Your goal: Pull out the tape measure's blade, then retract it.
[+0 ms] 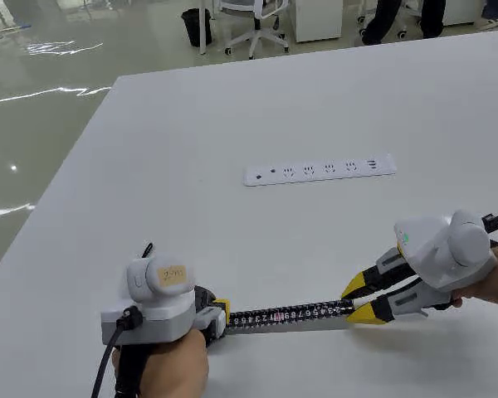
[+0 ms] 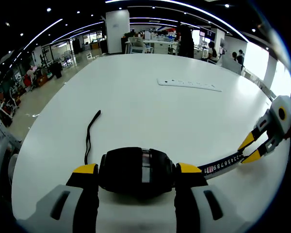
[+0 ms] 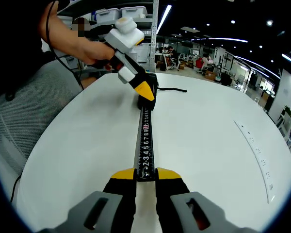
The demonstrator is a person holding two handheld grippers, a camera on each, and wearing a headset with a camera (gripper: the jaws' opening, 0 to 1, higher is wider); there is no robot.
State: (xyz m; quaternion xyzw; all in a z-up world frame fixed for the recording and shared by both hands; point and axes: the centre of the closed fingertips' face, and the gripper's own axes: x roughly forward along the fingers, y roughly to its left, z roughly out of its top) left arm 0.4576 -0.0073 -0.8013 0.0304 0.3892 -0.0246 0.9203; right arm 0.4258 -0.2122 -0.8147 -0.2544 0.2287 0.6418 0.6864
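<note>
head view: the tape measure lies at the near edge of the white desk, low in the frame. the left claw grips its black case, likely to anchor it so the pull goes into the blade and does not drag the whole tool along. the blade runs flat along the desk to the right, dark with pale numerals and a red mark partway along. the right claw pinches the blade's far end between its yellow tips. a white power strip lies farther back, well apart from the work.

left gripper view: the left claw's jaws stand fairly wide, one yellow tip on each side of the rounded, glossy case, clamping it. the blade leaves the case on the right and reaches the right claw. a thin black wrist strap trails loose on the desk beyond the case.

right gripper view: the right claw's jaws stand narrow, closed on the blade's tip. the blade runs straight away to the case, held by the left claw. holding the tip low and in line probably keeps the blade from twisting. the pull-out looks partly done; retraction is not yet begun.
</note>
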